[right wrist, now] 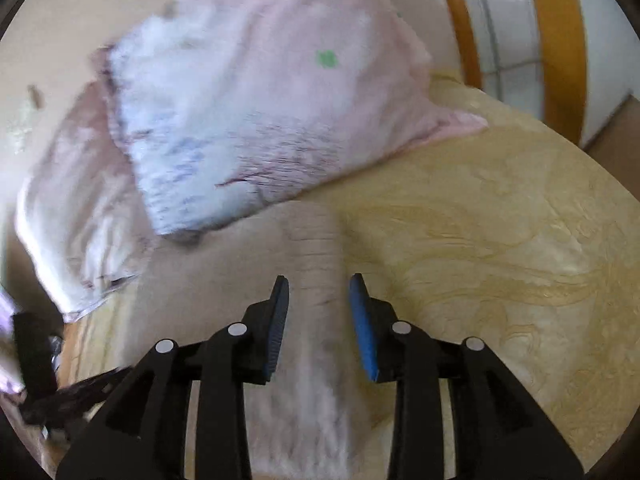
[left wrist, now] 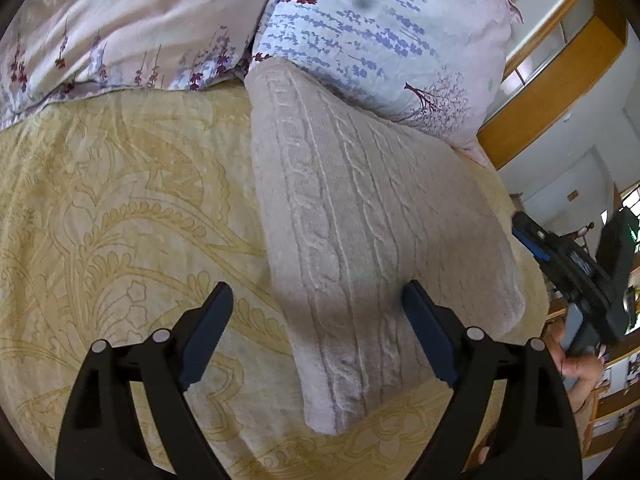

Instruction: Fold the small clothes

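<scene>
A beige cable-knit garment [left wrist: 360,232] lies folded in a long block on the yellow patterned bedspread [left wrist: 120,200]. My left gripper [left wrist: 318,300] is open and empty, its jaws wide apart just above the garment's near left part. My right gripper [right wrist: 319,292] is open and empty, hovering over the garment's right edge [right wrist: 316,248]; this view is blurred. The right gripper also shows in the left wrist view [left wrist: 576,272] at the far right, held by a hand.
A floral pillow [left wrist: 372,40] lies against the garment's far end, with a pink floral quilt [left wrist: 120,28] to its left. The pillow shows in the right wrist view [right wrist: 260,100]. A wooden frame [right wrist: 560,40] and shelves [left wrist: 560,60] stand beyond the bed.
</scene>
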The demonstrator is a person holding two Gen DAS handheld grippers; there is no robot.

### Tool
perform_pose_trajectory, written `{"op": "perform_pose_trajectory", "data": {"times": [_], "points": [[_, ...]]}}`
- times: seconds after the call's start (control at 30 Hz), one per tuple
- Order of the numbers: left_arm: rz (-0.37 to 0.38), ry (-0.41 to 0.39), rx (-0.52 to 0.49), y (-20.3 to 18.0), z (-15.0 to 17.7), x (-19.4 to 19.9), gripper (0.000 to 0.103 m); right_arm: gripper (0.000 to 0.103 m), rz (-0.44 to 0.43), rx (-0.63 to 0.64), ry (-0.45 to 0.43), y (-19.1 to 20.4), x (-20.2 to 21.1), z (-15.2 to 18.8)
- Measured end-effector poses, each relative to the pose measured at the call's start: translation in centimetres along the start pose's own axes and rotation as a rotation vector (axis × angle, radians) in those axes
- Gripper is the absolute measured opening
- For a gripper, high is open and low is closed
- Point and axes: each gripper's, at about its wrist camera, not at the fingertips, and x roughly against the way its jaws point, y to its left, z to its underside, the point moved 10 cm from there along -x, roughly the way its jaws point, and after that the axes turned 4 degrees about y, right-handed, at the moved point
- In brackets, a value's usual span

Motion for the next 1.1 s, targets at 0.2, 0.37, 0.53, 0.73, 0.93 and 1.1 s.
{"op": "perform_pose_trajectory", "data": {"times": [0.2, 0.37, 0.53, 0.73, 0.93, 1.1], "points": [[0.031, 0.022, 0.026, -0.2, 0.3, -0.5, 0.086, 0.048, 0.001, 0.15, 0.111, 2.7, -1.5, 3.0], [0.063, 0.029, 0.043, -0.4, 0.1, -0.6, 0.086, 0.055, 0.035, 0.17, 0.181, 2.3, -3.1, 4.0], [0.141, 0.042, 0.119, 0.6, -0.5, -0.2, 0.086, 0.074, -0.067, 0.009, 0.143, 0.6, -1.3, 0.9], [0.213, 0.048, 0.175, 1.4, -1.3, -0.1, 0.086, 0.074, -0.136, -0.114, 0.238, -1.3, -3.4, -0.5], [0.254, 0.043, 0.195, 1.4, -2.5, -0.7, 0.085, 0.075, -0.2, -0.202, 0.338, -2.2, -6.2, 0.0], [0.295, 0.048, 0.199, 1.0, -3.3, -1.4, 0.083, 0.074, -0.27, -0.209, 0.358, -1.7, -7.1, 0.4]]}}
